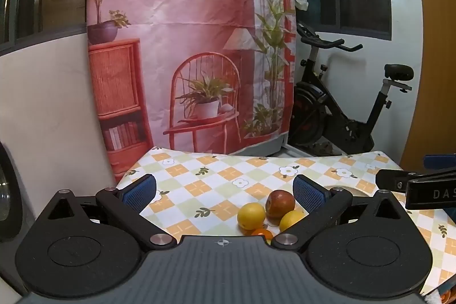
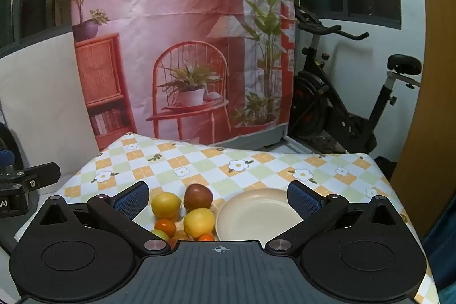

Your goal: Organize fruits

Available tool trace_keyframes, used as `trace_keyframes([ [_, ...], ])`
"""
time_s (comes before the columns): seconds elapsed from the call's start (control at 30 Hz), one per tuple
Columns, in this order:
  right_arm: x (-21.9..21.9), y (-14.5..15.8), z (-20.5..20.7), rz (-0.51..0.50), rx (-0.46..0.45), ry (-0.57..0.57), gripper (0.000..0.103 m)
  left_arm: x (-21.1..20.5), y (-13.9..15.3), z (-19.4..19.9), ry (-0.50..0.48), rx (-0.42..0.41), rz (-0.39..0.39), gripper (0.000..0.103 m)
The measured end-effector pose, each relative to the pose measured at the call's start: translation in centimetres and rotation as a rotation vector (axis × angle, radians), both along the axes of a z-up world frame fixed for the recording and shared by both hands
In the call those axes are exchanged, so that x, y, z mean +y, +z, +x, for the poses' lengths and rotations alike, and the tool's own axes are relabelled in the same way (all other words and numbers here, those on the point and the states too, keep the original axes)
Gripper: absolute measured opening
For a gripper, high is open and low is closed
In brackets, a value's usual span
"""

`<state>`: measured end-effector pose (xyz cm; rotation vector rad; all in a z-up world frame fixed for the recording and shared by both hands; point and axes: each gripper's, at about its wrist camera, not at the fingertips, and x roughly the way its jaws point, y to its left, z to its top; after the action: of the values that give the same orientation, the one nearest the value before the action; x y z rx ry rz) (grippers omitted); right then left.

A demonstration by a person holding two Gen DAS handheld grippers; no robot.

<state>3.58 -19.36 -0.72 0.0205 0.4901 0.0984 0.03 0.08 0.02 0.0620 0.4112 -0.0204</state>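
A cluster of fruit lies on the checkered tablecloth (image 2: 199, 164): a red apple (image 2: 197, 196), two lemons (image 2: 165, 203) (image 2: 199, 222), small oranges (image 2: 165, 227) (image 2: 206, 238) and a green fruit (image 2: 158, 234) partly hidden by my gripper body. An empty cream plate (image 2: 256, 214) sits just right of the fruit. My right gripper (image 2: 218, 197) is open and empty above the fruit and plate. In the left wrist view the apple (image 1: 280, 203), both lemons (image 1: 251, 215) (image 1: 291, 220) and an orange (image 1: 261, 232) show. My left gripper (image 1: 225, 194) is open and empty, left of the fruit.
A printed backdrop (image 1: 188, 47) hangs behind the table's far edge. An exercise bike (image 1: 342, 104) stands at the back right. The other gripper shows at the right edge in the left wrist view (image 1: 421, 190) and at the left edge in the right wrist view (image 2: 25, 184).
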Motion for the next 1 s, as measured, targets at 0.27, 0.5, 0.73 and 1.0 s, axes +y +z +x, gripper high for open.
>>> trace_keyframes([
  [0.27, 0.07, -0.03, 0.01, -0.001, 0.002, -0.002, 0.103, -0.18, 0.32, 0.14, 0.015, -0.006, 0.002, 0.103],
  [0.5, -0.03, -0.07, 0.08, 0.003, 0.007, -0.002, 0.103, -0.10, -0.02, -0.26, 0.026, -0.007, 0.003, 0.103],
  [0.73, 0.11, 0.01, 0.18, 0.004, 0.009, -0.002, 0.103, 0.04, -0.14, 0.03, 0.028, -0.001, -0.001, 0.103],
  [1.0, -0.31, -0.31, 0.16, 0.007, 0.013, -0.003, 0.103, 0.06, -0.25, 0.19, 0.026, 0.006, -0.005, 0.103],
])
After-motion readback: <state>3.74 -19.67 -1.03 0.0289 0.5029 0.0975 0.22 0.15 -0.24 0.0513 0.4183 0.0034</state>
